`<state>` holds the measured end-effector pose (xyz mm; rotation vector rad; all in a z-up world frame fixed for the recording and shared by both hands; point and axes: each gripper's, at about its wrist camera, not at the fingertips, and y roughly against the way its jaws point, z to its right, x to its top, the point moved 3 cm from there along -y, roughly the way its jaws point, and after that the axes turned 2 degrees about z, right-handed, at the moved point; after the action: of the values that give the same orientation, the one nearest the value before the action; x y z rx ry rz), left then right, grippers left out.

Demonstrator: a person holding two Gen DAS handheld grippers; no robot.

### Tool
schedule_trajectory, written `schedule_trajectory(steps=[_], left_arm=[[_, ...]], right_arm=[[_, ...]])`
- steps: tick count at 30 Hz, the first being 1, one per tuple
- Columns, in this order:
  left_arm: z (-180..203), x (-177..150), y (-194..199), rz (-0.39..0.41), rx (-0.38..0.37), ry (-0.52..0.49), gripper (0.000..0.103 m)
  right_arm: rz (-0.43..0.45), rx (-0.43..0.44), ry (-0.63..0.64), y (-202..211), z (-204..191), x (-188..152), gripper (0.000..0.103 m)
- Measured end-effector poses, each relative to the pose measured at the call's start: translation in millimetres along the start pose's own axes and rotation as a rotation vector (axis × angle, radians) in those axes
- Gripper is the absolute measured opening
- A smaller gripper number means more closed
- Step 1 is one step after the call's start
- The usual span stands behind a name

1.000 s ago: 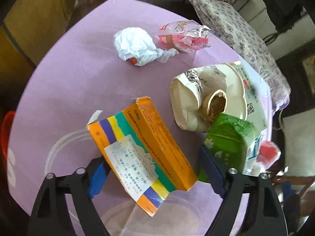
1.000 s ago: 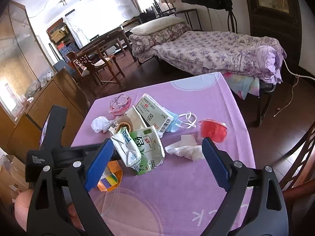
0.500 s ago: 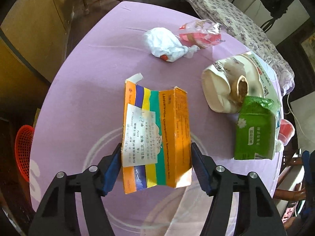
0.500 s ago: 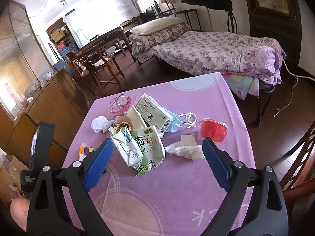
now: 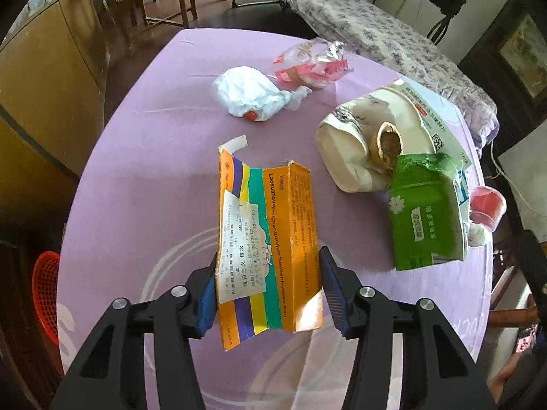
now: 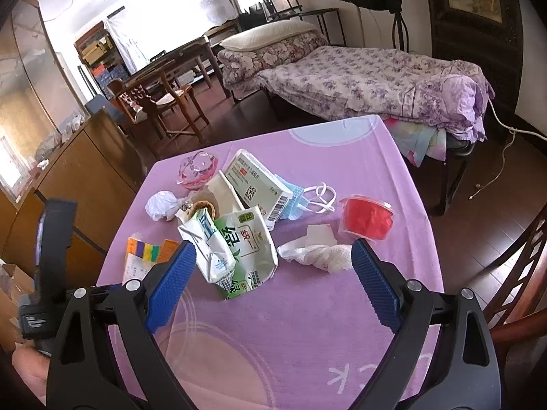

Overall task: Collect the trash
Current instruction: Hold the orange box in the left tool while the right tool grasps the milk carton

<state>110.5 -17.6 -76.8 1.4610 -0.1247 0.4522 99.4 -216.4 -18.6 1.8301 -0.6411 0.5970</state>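
An orange medicine box [image 5: 270, 232] with coloured stripes and a white label lies on the purple table [image 5: 147, 177]. My left gripper [image 5: 268, 294] points steeply down over it, jaws closing, with the blue pads against the box's two long sides. The same box [image 6: 147, 251] shows at the left of the right wrist view. My right gripper [image 6: 273, 283] hangs open above the table with nothing between its pads. Beyond it lies a crushed green tea carton [image 6: 239, 249].
More trash lies around: a white plastic wad [image 5: 249, 95], a pink wrapper [image 5: 311, 65], a crumpled paper cup [image 5: 352, 150], a white box [image 6: 256, 181], a face mask [image 6: 307, 194], a tissue [image 6: 318, 253], a red jelly cup [image 6: 367, 218]. A red basket [image 5: 46, 294] sits on the floor left.
The left gripper has rolled so that the orange box now lies lengthwise between its jaws, and the jaws have narrowed onto the box's sides. The right gripper has stayed put.
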Motion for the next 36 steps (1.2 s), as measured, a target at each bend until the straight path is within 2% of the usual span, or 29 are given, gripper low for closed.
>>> schedule_trajectory(steps=[5, 8, 10, 11, 14, 18, 24, 26, 27, 32, 36], left_arm=[[-26.7, -5.0, 19.4, 0.046, -0.038, 0.043, 0.053], [-39.7, -7.3, 30.6, 0.116, -0.034, 0.036, 0.053], [-46.4, -9.4, 32.3, 0.136, -0.026, 0.035, 0.053], [-49.2, -9.2, 31.3, 0.127, -0.045, 0.044, 0.053], [-54.5, -7.4, 32.1, 0.123, -0.085, 0.052, 0.053], [-56.2, -6.3, 32.4, 0.111, -0.122, 0.06, 0.054], [-51.5, -9.1, 32.3, 0.099, -0.153, 0.042, 0.054], [-49.5, -8.7, 32.6, 0.101, -0.156, 0.037, 0.054], [-48.9, -8.6, 32.5, 0.102, -0.155, 0.036, 0.054], [-48.7, -9.6, 30.0, 0.094, -0.151, 0.037, 0.054], [-50.1, -9.2, 29.2, 0.094, -0.143, 0.04, 0.054]], right_arm=[[-0.016, 0.002, 0.038, -5.7, -9.5, -5.8, 0.089], [-0.078, 0.062, 0.063, -16.3, -19.9, -12.6, 0.089], [-0.098, 0.049, 0.07, -23.2, -22.6, -16.5, 0.088], [-0.116, 0.042, 0.076, -29.0, -24.0, -18.6, 0.087], [-0.144, 0.043, 0.071, -39.7, -27.2, -22.5, 0.074], [-0.13, 0.043, 0.091, -40.8, -36.5, -27.3, 0.069], [-0.132, 0.054, 0.125, -45.9, -50.7, -31.8, 0.053], [-0.125, 0.053, 0.123, -48.0, -51.6, -31.2, 0.032], [-0.126, 0.053, 0.12, -49.9, -50.9, -31.3, 0.027], [-0.104, 0.057, 0.1, -46.7, -46.9, -28.4, 0.024], [-0.095, 0.108, 0.086, -35.2, -52.3, -27.8, 0.024]])
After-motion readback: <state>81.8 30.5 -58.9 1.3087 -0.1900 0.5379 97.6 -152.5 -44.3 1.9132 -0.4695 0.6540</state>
